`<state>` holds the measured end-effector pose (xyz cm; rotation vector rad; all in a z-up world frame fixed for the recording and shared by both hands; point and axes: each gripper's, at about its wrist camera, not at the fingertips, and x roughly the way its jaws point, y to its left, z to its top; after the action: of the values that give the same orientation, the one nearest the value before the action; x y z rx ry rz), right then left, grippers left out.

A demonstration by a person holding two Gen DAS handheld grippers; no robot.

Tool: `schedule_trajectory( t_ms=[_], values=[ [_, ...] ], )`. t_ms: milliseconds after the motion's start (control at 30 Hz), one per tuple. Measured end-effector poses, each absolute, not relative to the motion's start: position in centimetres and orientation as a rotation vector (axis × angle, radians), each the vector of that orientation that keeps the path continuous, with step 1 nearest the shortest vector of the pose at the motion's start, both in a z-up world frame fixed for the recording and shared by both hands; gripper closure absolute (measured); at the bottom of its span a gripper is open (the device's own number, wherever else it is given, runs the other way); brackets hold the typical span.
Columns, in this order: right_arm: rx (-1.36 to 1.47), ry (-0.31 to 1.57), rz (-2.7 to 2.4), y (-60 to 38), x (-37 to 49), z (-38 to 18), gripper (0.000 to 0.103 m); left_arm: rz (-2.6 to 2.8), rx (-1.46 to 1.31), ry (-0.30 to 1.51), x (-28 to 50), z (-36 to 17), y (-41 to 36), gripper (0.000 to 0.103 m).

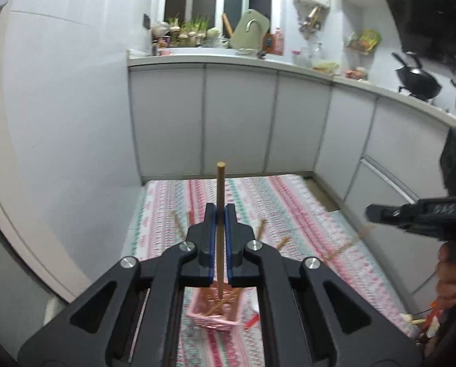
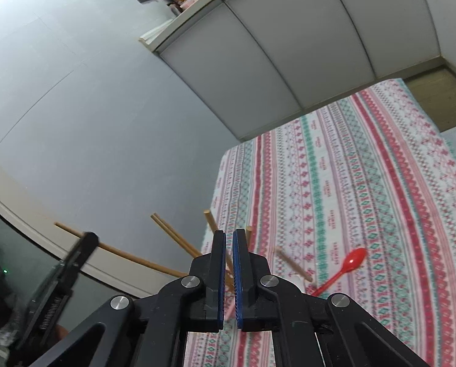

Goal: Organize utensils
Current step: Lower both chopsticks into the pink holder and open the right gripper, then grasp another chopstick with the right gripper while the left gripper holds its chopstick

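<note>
My left gripper [image 1: 220,211] is shut on a wooden chopstick [image 1: 220,183], which stands upright between the blue pads. Its lower end hangs over a pink basket [image 1: 215,321] that holds several chopsticks. The right wrist view shows the left gripper [image 2: 85,240] at the left with that chopstick [image 2: 130,257] running through it. My right gripper [image 2: 229,235] is shut, with only a thin gap and nothing gripped. Chopstick ends [image 2: 173,234] fan out behind its fingers. It also enters the left wrist view as the right gripper [image 1: 370,214]. A red spoon [image 2: 350,263] lies on the cloth.
The striped tablecloth [image 2: 350,168] covers a table beside a pale wall [image 2: 105,122] and grey cabinets [image 1: 243,122]. Loose chopsticks [image 1: 283,241] lie on the cloth beyond the basket, one blurred chopstick [image 2: 293,264] near the spoon. A hand [image 1: 448,275] grips the right tool.
</note>
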<state>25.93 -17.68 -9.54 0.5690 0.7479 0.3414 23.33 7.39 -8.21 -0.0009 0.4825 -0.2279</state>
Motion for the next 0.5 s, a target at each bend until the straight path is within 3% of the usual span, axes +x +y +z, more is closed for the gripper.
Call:
schedule_trajectory(
  t_ms=[200, 267, 300, 333, 500],
  values=[
    [0.505, 0.856, 0.230, -18.3, 28.1, -12.2, 0.094, -0.245, -0.026, 0.518, 23.2, -9.0, 8.1, 0.097],
    [0.464, 0.942, 0.202, -18.8, 29.1, -14.3, 0.084, -0.268, -0.037, 0.526, 22.8, -9.0, 8.1, 0.097],
    [0.440, 0.978, 0.195, -18.9, 29.4, -15.2, 0.070, -0.279, -0.043, 0.533, 22.8, -9.0, 8.1, 0.097],
    [0.419, 1.007, 0.189, -19.0, 29.6, -16.0, 0.064, -0.294, -0.044, 0.541, 22.7, -9.1, 8.0, 0.097],
    [0.219, 1.145, 0.198, -18.3, 30.4, -20.6, 0.064, -0.359, -0.036, 0.562, 21.6, -9.0, 7.5, 0.097]
  ],
)
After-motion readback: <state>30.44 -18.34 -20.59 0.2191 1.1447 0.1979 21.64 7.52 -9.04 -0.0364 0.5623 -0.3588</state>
